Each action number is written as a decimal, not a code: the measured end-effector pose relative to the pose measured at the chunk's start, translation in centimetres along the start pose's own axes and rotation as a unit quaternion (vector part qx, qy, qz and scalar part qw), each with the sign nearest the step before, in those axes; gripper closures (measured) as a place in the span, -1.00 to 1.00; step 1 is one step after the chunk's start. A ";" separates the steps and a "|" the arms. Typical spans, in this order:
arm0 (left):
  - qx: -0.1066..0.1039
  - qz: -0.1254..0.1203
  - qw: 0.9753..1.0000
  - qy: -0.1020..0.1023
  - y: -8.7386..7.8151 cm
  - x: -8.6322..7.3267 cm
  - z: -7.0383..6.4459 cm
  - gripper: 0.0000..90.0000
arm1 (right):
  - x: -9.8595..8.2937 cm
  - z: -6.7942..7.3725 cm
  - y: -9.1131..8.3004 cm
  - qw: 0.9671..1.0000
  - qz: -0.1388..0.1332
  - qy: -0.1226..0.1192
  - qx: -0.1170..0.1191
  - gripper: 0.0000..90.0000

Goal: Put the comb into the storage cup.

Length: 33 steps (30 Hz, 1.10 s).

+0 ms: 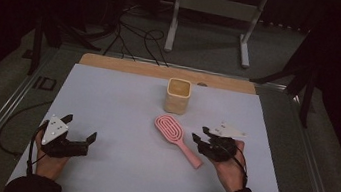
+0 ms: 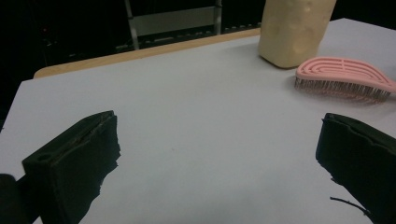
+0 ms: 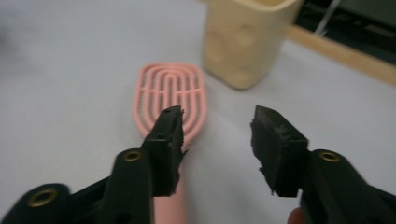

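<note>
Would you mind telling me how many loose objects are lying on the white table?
2: a pink plastic hairbrush lying near the middle, bristles down, and a cream square cup standing upright just behind it. Nothing seems hidden.

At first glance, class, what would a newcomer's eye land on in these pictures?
The pink hairbrush stands out, lying on the pale table right of centre, with the beige cup upright just beyond it. The right gripper sits open beside the brush handle, and the left gripper is open at the near left.
</note>
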<state>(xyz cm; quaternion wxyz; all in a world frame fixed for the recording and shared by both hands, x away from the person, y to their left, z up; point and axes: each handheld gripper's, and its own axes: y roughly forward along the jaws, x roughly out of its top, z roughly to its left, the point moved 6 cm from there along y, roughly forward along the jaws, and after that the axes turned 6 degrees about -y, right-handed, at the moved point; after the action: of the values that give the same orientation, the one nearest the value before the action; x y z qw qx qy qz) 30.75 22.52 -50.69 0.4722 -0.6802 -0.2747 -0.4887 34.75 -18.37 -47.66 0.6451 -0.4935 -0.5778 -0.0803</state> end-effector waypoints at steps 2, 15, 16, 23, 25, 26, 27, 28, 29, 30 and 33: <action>0.002 -0.003 1.000 -0.002 0.0 0.1 0.1 -1.00 | -0.5 -0.8 -1.1 1.000 -0.012 0.010 -0.016 -0.02; 0.019 -0.016 1.000 -0.004 -0.4 0.4 0.7 -1.00 | -5.8 -4.1 -5.3 0.989 -0.065 0.071 -0.113 -0.78; 0.019 -0.016 1.000 -0.003 -0.4 0.4 0.8 -1.00 | -6.1 -4.3 -5.6 0.988 -0.069 0.076 -0.113 -0.78; 0.023 -0.020 1.000 0.004 -0.6 0.4 0.8 -1.00 | -7.2 -4.4 -6.6 0.986 -0.099 0.074 -0.114 -0.78; 0.024 -0.022 0.999 0.008 -0.6 0.4 0.8 -1.00 | -7.3 -4.3 -6.7 0.985 -0.105 0.074 -0.114 -0.78; 0.024 -0.022 0.999 0.010 -0.6 0.4 0.8 -1.00 | -7.5 -4.1 -6.7 0.985 -0.107 0.074 -0.112 -0.78; 0.024 -0.022 0.999 0.011 -0.6 0.4 0.8 -1.00 | -7.6 -4.1 -6.6 0.985 -0.107 0.075 -0.115 -0.78; 0.023 -0.023 0.999 0.010 -0.7 0.4 0.9 -1.00 | -7.7 -3.9 -6.5 0.985 -0.107 0.075 -0.115 -0.78; 0.023 -0.024 0.999 0.009 -0.7 0.4 0.9 -1.00 | -7.8 -3.8 -6.4 0.985 -0.106 0.078 -0.109 -0.78; 0.022 -0.026 0.999 0.009 -0.8 0.4 0.9 -1.00 | -7.8 -3.8 -6.4 0.985 -0.106 0.078 -0.107 -0.78; 0.020 -0.028 0.999 0.008 -0.9 0.4 1.0 -1.00 | -7.7 -3.4 -6.2 0.986 -0.107 0.077 -0.103 -0.78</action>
<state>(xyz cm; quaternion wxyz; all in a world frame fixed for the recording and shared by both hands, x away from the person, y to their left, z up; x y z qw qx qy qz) 30.58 23.72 -50.03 0.4741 -0.6589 -0.2996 -0.5014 30.37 -27.60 -50.11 0.6210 -0.4850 -0.5643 -0.2464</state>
